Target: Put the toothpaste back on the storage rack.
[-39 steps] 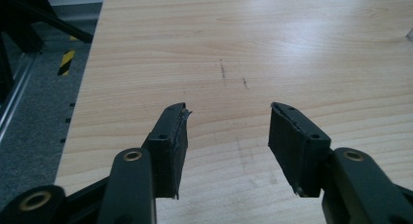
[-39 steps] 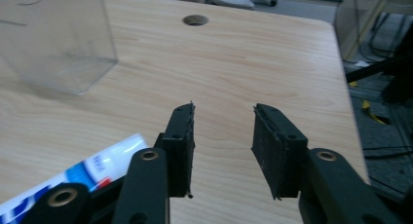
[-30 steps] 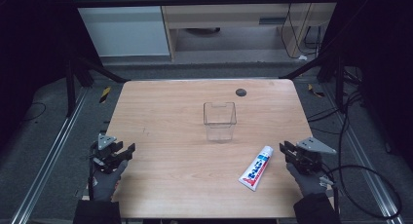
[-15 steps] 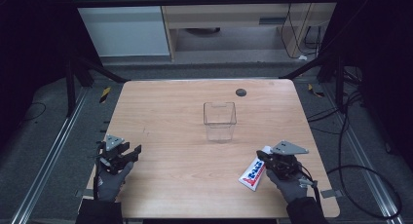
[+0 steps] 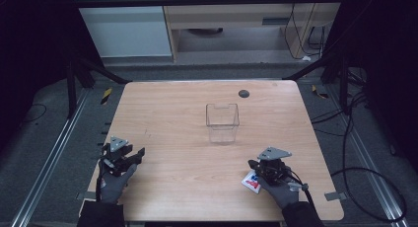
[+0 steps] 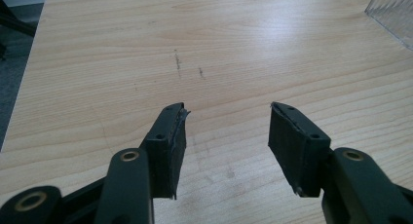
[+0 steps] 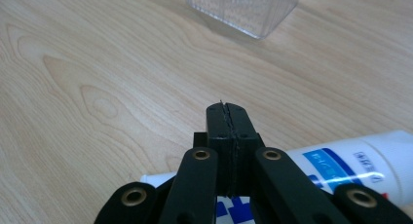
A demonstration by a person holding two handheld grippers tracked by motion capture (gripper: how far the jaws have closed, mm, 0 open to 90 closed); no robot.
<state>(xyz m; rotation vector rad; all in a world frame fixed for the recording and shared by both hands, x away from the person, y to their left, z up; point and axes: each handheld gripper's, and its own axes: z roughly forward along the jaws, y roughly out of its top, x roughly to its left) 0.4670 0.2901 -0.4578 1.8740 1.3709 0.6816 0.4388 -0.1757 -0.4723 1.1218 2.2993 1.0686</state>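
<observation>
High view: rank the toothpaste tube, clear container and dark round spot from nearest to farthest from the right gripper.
1. Toothpaste tube: lying under the right gripper, at the near right.
2. Clear container: mid-table, beyond it.
3. Dark round spot: near the far edge.

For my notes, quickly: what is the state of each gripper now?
Left gripper: open, holding nothing.
Right gripper: shut, empty, above the toothpaste tube.

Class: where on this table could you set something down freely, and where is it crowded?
Free: the wide wood between the left gripper and the clear container; also the far strip left of the dark disc. Crowded: the near right corner, where the right gripper sits over the toothpaste tube.
</observation>
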